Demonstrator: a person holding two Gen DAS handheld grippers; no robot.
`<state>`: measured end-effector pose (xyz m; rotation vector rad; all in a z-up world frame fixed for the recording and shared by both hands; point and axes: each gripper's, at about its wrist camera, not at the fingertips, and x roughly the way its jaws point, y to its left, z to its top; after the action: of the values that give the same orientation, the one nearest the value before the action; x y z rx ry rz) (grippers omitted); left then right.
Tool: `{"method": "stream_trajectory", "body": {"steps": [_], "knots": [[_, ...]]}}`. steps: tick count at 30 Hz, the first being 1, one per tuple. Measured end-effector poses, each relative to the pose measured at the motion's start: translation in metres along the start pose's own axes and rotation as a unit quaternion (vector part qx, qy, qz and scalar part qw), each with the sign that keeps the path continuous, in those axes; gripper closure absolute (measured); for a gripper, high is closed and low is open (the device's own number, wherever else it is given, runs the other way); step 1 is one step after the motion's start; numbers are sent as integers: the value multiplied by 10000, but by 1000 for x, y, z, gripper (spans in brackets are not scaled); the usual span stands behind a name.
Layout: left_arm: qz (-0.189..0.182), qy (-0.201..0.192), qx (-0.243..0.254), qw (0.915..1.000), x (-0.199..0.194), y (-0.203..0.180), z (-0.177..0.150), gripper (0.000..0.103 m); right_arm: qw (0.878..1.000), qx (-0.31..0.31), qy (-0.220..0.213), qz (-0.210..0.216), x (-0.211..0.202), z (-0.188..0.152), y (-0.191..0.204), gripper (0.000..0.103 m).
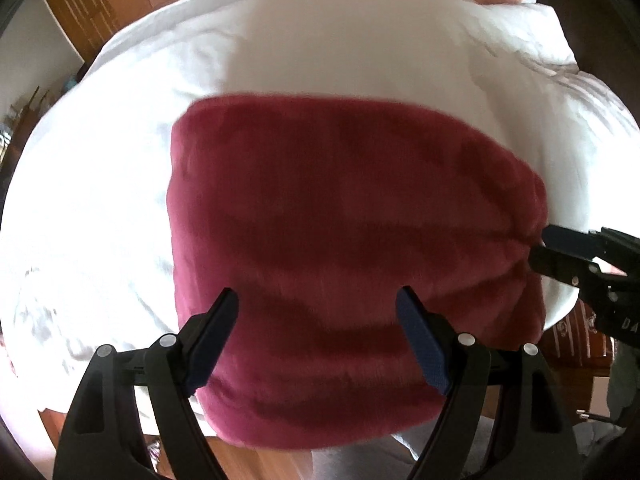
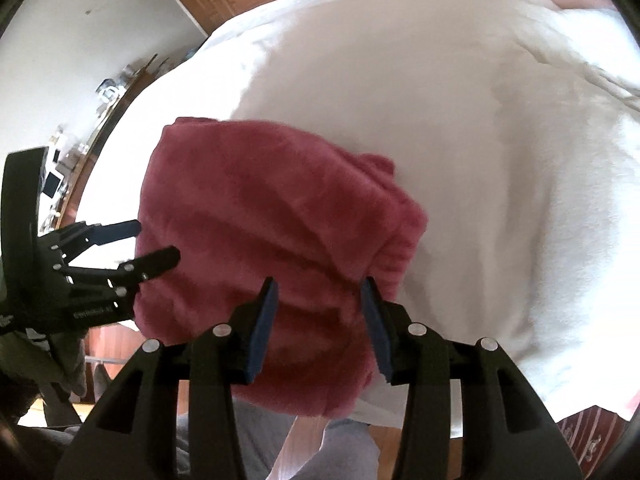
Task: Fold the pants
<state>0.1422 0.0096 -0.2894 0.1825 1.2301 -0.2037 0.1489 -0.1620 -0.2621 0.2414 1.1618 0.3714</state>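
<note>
No readable writing; gripper point(image 2: 320, 296) lettering point(image 2: 93, 309) blurred.

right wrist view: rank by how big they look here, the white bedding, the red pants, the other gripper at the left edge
1. white bedding, which fills most of the frame.
2. red pants, a folded bundle lying on the bedding.
3. left gripper, smallest, with open jaws beside the pants' left edge.

The fisheye lens distorts apparent size near the edges.

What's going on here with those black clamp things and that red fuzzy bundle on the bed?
A person is folding fleecy dark red pants on a white-covered bed, using two handheld grippers. The pants already lie in a compact folded bundle near the bed's edge. The left gripper hovers open above it, gripping nothing. The right gripper is also open, by the bundle's side.
</note>
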Motion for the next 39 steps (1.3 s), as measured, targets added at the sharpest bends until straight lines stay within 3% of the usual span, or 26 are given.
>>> {"method": "stream_trajectory", "body": {"steps": [7,18,39], "knots": [[-31,-100,216,9997,6,9,38,23,9995,298,-7,-140,10,17,-12,59],[-147,63,460,9988,34,21,81,23,9971,606,275,-375,48,33,-13,59],[-252,195,676,9972,81,22,96,17,9937,797,490,-612,86,48,-8,56]]}}
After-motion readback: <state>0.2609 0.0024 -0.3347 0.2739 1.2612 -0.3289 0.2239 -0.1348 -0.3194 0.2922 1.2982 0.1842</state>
